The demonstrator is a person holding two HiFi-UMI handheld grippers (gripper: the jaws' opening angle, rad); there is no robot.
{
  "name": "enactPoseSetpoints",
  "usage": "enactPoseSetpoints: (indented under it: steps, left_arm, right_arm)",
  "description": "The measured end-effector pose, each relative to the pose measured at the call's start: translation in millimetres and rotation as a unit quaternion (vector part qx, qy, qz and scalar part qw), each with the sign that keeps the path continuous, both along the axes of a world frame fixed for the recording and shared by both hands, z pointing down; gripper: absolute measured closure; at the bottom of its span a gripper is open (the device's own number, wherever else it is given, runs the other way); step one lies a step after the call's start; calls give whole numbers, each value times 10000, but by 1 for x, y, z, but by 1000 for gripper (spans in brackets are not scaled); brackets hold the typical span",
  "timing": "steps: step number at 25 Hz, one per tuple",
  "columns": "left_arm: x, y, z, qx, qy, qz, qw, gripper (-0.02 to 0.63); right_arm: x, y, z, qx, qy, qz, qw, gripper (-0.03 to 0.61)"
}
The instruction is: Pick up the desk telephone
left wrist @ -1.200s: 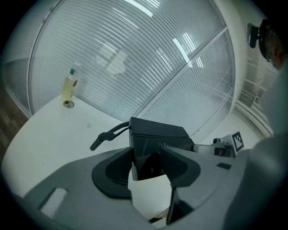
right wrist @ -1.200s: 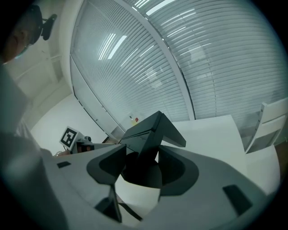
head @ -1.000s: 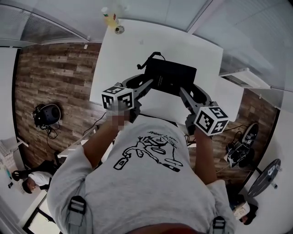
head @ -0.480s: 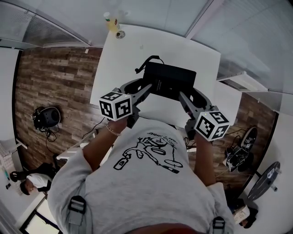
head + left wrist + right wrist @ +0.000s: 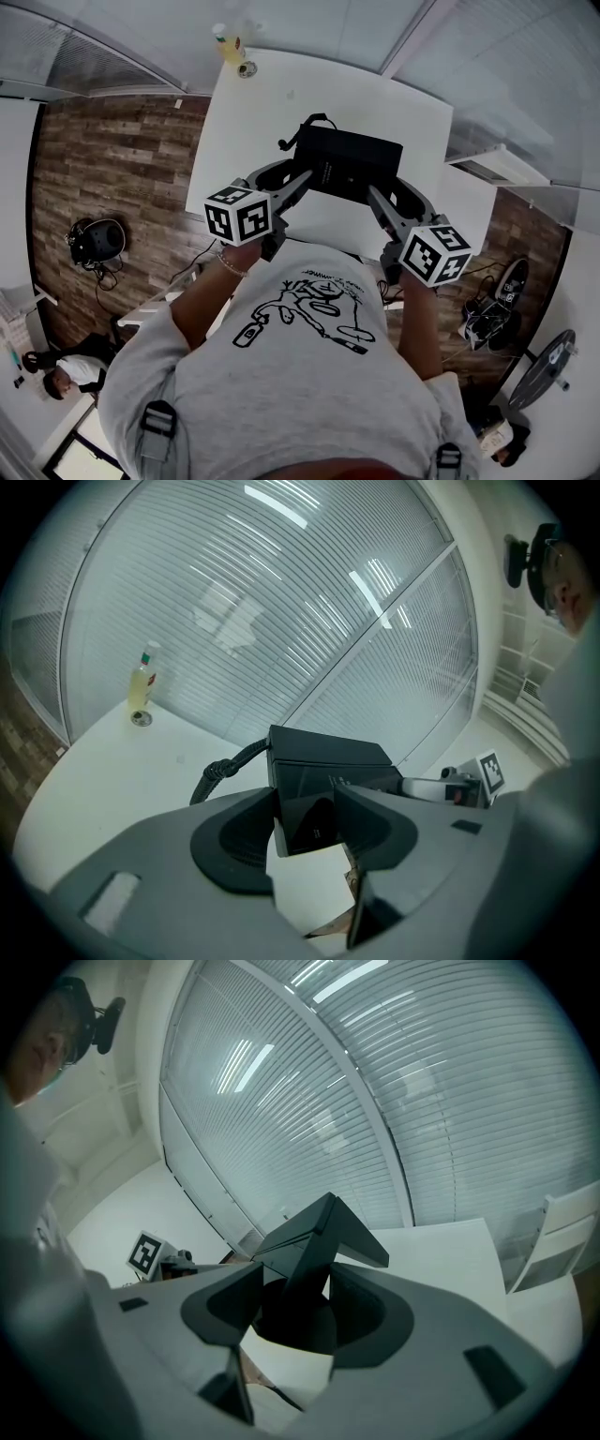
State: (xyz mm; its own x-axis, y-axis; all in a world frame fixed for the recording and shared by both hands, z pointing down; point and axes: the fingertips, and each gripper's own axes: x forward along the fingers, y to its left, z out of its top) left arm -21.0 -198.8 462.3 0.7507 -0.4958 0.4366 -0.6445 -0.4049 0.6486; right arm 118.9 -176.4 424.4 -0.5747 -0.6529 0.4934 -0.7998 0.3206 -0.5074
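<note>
Table: a white table (image 5: 253,141) sits mid-room, bright under even light.
Floor: dark wood planks (image 5: 112,159) lie left of the table — and again past its right side.
Windows: pale slatted blinds (image 5: 281,602) run behind the table, streaked with reflections of strip lights (image 5: 277,506).
Furniture: a white frame (image 5: 497,161) stands just right of the table — chair or shelf, unclear.
</note>
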Motion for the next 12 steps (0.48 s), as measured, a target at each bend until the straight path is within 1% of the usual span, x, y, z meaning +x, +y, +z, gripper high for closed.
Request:
enactPoseSetpoints:
  steps: [12]
  left_arm:
    - [1, 0, 0, -24, 39, 9, 10000, 419]
  right_arm:
    - [1, -1, -1, 11, 28, 6, 10000, 368]
